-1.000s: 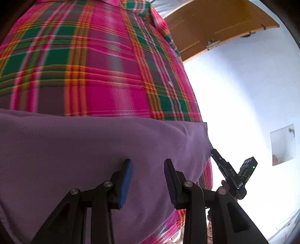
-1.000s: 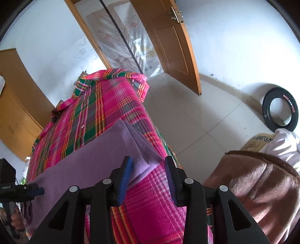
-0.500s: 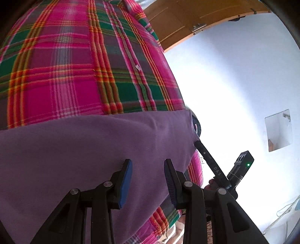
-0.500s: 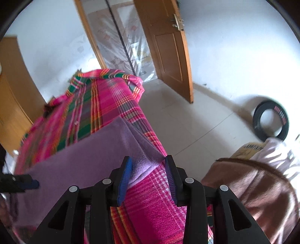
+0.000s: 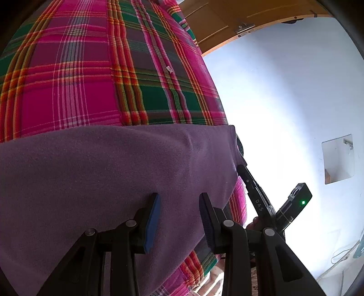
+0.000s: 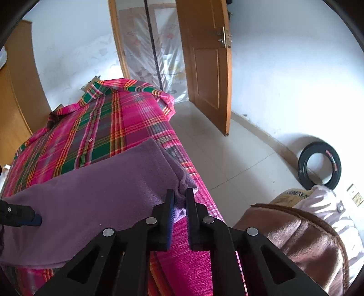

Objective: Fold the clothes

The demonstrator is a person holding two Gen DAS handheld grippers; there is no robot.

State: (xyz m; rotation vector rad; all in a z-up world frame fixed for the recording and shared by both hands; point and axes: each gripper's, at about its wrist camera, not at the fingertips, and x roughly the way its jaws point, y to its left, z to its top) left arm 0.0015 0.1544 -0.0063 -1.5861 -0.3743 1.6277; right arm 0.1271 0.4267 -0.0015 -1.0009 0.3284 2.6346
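Observation:
A purple fleece garment (image 5: 102, 173) (image 6: 95, 186) lies spread on a bed covered by a pink, green and orange plaid sheet (image 5: 79, 75) (image 6: 109, 127). My left gripper (image 5: 178, 205) stands open over the garment's near edge, with fabric under the gap and nothing pinched. My right gripper (image 6: 180, 200) is shut on the garment's right corner, a fold of purple cloth bunched between its pads. In the left wrist view the right gripper (image 5: 254, 186) shows at the garment's far corner. The left gripper's tip (image 6: 20, 216) shows at the left edge of the right wrist view.
Beyond the bed's right edge is a tiled floor (image 6: 227, 159), with an open wooden door (image 6: 207, 68) and a black tyre (image 6: 319, 166) against the white wall. A brown fleece item (image 6: 291, 234) and a white garment (image 6: 329, 205) lie at the lower right. A wooden wardrobe (image 5: 227, 20) stands behind.
My right gripper has shut on the garment's corner, which was lying between its open fingers before. My left gripper stays open and has shifted a little over the garment.

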